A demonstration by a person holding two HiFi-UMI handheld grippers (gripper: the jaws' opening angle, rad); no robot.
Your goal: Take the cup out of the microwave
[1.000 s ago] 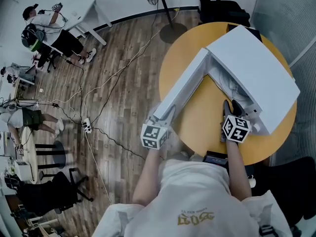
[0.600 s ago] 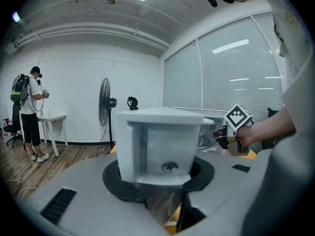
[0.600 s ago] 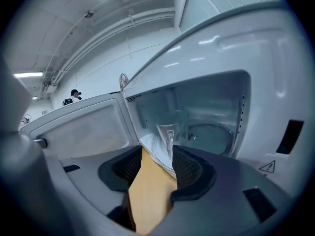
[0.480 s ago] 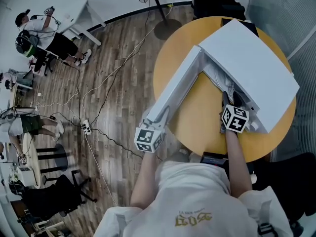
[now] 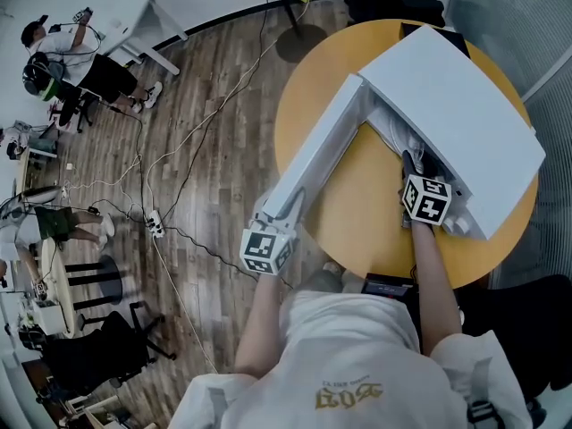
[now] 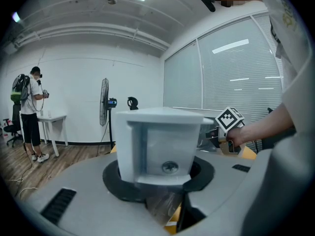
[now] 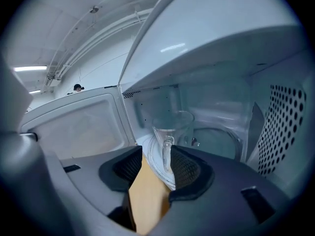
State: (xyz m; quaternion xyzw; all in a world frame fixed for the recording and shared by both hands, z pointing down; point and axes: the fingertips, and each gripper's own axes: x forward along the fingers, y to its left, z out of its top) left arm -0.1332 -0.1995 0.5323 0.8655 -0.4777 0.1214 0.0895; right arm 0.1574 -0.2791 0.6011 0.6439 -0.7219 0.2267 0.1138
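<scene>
Jaws: left gripper (image 5: 282, 210) clamped on the open door (image 5: 320, 153) edge. Right gripper (image 7: 152, 163) spread, just narrowed a touch, nothing pinched. Microwave (image 5: 465, 105) on yellow table (image 5: 357, 217). Glass cup (image 7: 173, 126) inside on the turntable (image 7: 219, 142), handle just ahead of the right gripper's gap.

Left gripper (image 5: 288, 207) apparently clamps the microwave door (image 5: 319, 155); right gripper (image 5: 413, 164) points inside.

Round yellow table (image 5: 357, 204) sits up at one o'clock, wooden floor (image 5: 223, 204) left of it, cables (image 5: 214, 105) trailing down to a power strip (image 5: 155, 231) at nine. A person (image 5: 67, 56) at ten, fan base (image 5: 299, 41) at twelve.
</scene>
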